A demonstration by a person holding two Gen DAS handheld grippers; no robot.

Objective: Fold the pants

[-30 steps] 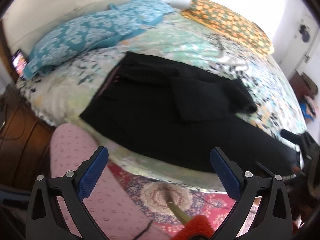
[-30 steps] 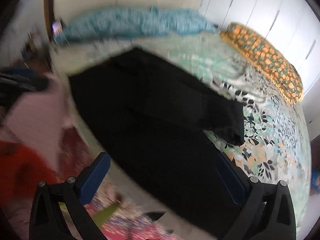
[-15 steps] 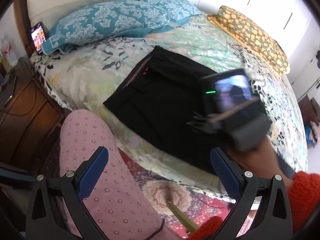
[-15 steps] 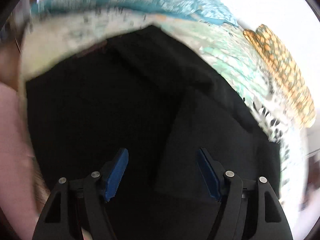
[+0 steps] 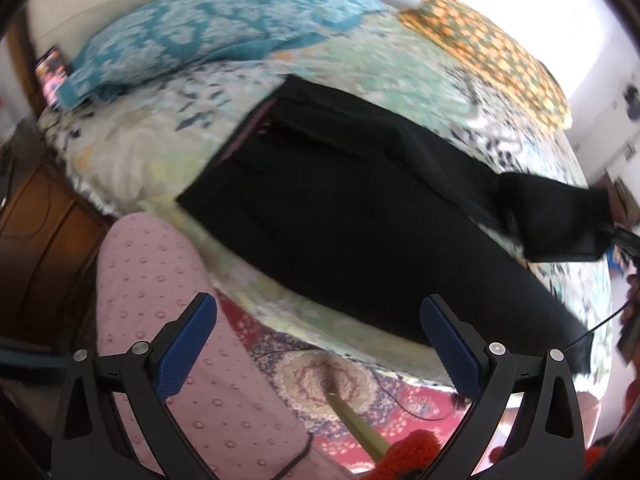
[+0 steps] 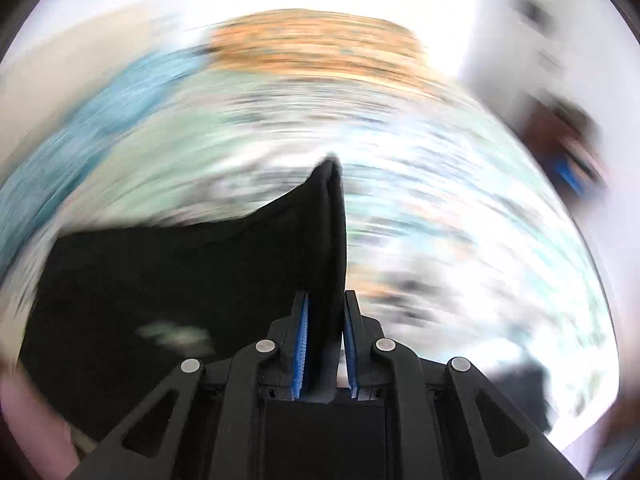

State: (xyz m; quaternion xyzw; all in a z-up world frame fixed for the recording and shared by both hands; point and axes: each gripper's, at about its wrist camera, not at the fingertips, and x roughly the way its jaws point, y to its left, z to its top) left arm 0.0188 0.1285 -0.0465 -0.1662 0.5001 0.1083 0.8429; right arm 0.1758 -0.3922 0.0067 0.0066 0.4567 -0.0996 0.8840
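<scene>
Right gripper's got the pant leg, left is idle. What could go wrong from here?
1. The right gripper has just been closing on a fold of the black pants; only an edge sits between its pads, so it may slip out as the leg is pulled.
2. The left gripper hangs open off the bed, pinning nothing, so the whole garment could drag instead of unfolding.
3. The right view is badly motion-blurred; fast moves may bunch the cloth.
</scene>
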